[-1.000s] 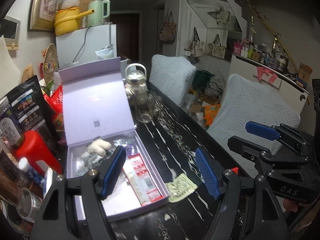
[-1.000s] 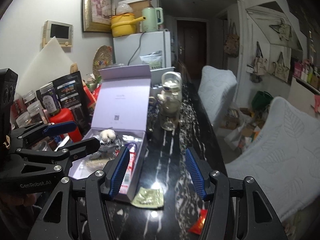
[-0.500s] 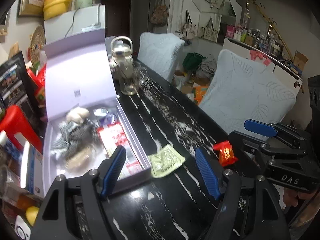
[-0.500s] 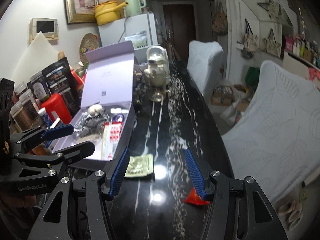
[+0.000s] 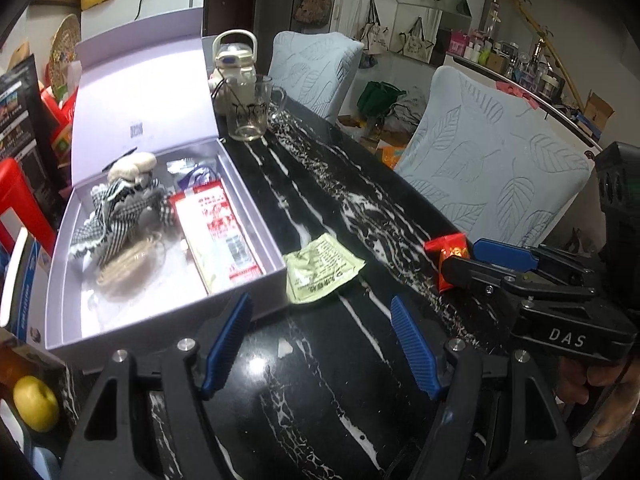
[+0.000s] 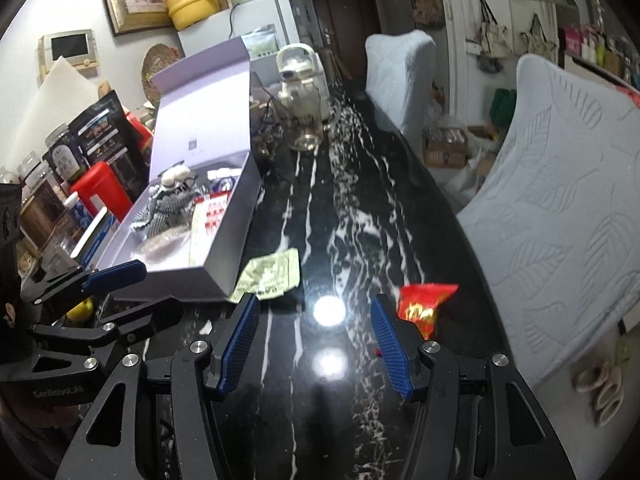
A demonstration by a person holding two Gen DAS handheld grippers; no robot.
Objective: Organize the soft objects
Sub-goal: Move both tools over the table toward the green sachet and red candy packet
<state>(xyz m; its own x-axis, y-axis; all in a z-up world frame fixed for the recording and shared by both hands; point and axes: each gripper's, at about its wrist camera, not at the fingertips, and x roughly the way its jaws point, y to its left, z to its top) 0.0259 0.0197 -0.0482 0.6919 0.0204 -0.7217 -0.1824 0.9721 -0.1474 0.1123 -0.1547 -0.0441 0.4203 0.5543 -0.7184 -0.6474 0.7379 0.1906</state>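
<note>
Here, a long black marble-patterned desk [image 5: 320, 208] with white veining is seen running toward a dark door at the far end of a cluttered room. An open lilac cardboard box [image 5: 256, 216] with its lid raised is set along the desk's left side; a grey-and-white checked soft cloth toy [image 5: 120, 208] and a red-and-white flat packet [image 5: 218, 228] are held inside it. A pale green crumpled sachet [image 5: 320, 260] lies on the desk just beside the box's near corner, and a small red snack packet [image 6: 424, 306] lies near the right edge. The left tongs [image 5: 320, 340] and right tongs [image 6: 314, 340] are held released above bare desk, nothing between their blue pads. Two pale blue leaf-embossed chair covers [image 6: 560, 208] are seen along the right. A clear glass mug [image 5: 250, 108] stands further back.
</note>
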